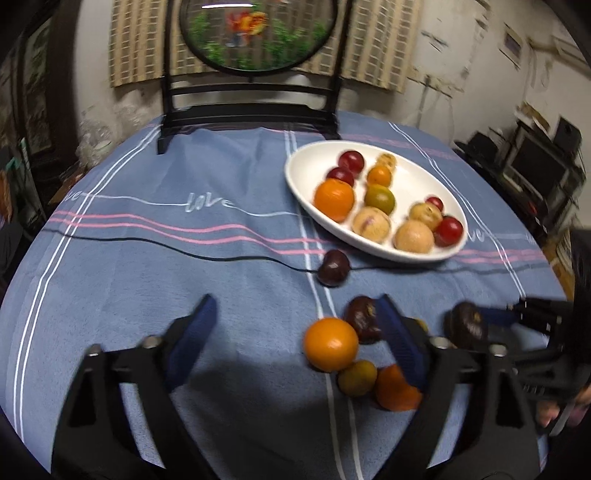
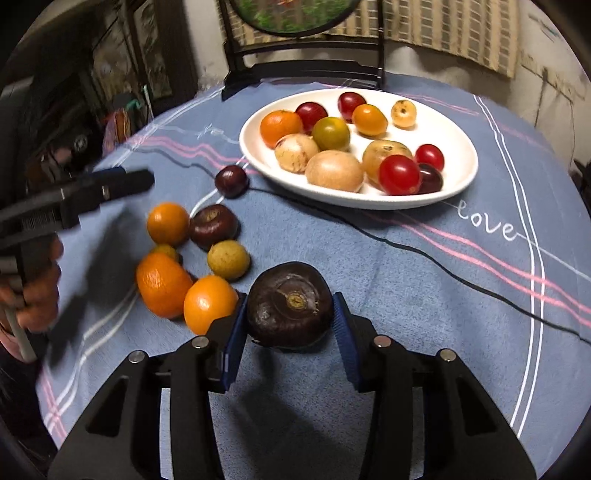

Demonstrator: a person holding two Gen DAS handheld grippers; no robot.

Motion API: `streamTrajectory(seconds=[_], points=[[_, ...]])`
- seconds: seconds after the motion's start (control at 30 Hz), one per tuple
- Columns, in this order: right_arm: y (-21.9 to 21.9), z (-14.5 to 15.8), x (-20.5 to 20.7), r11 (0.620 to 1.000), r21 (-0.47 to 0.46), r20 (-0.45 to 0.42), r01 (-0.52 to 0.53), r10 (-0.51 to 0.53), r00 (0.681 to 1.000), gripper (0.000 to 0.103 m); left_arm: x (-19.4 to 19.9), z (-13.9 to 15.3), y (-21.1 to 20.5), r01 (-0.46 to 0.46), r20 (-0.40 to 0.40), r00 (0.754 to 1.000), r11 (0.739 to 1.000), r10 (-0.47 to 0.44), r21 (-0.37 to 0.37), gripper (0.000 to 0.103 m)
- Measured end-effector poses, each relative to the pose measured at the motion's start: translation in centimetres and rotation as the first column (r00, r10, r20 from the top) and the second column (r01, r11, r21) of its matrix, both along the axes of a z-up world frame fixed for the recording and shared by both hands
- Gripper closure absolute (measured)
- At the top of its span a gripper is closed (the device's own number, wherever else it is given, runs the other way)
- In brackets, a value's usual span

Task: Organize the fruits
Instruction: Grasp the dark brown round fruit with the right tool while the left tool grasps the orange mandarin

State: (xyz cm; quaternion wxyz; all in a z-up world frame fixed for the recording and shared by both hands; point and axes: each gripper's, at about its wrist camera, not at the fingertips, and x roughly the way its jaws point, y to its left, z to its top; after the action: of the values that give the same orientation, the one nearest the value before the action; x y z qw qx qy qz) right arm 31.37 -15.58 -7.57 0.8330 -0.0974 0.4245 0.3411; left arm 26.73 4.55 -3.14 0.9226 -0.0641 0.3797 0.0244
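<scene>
The right hand-held gripper (image 2: 290,314) grips a dark purple round fruit (image 2: 290,304) above the blue-clothed worktop (image 2: 406,295), near the white oval plate (image 2: 458,184). The left hand-held gripper (image 1: 295,332) stands open, holding nothing.

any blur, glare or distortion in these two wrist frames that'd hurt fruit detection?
Left wrist: motion blur on the white plate and its fruit, and on the round panel; strong fisheye bending at the table edge. Right wrist: sharper, the dark fruit between the right gripper fingers is crisp with a small specular spot; the left gripper is smeared. Both: dark corner vignette, gripper shadows on the cloth.
</scene>
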Motion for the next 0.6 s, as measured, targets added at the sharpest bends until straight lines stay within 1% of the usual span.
streamTrajectory(seconds=[0.03,0.1,0.27,0.37,0.43,0.53,0.6], points=[[0.0,0.0,0.0,1.000,-0.005,0.001,0.007,-0.007,1.000,0.058,0.0,-0.2,-0.2,0.018,-0.011,1.000,1.000,-0.018,-0.001,0.036],[0.0,-0.1,0.0,1.000,-0.007,-0.006,0.006,-0.006,1.000,0.058,0.1,-0.6,-0.7,0.051,-0.037,0.998,0.999,-0.051,-0.009,0.041],[-0.1,-0.1,-0.1,1.000,-0.011,0.000,0.009,-0.009,1.000,0.058,-0.1,-1.4,-1.4,0.105,-0.074,0.992,0.994,-0.106,-0.026,0.046],[-0.1,-0.2,0.0,1.000,-0.017,-0.001,0.012,-0.012,1.000,0.058,0.1,-2.0,-1.5,0.107,-0.108,0.988,0.994,-0.110,-0.028,0.050],[-0.1,-0.2,0.0,1.000,-0.018,0.000,0.012,-0.012,1.000,0.058,0.3,-2.6,-1.4,0.107,-0.132,0.985,0.993,-0.112,-0.046,0.057],[-0.1,-0.2,0.0,1.000,-0.020,0.003,0.012,-0.011,1.000,0.058,0.3,-2.7,-1.2,0.105,-0.133,0.985,0.993,-0.112,-0.062,0.061],[-0.1,-0.2,0.0,1.000,-0.025,0.006,0.013,-0.013,1.000,0.058,0.3,-2.7,-1.2,0.102,-0.132,0.985,0.993,-0.109,-0.064,0.061]])
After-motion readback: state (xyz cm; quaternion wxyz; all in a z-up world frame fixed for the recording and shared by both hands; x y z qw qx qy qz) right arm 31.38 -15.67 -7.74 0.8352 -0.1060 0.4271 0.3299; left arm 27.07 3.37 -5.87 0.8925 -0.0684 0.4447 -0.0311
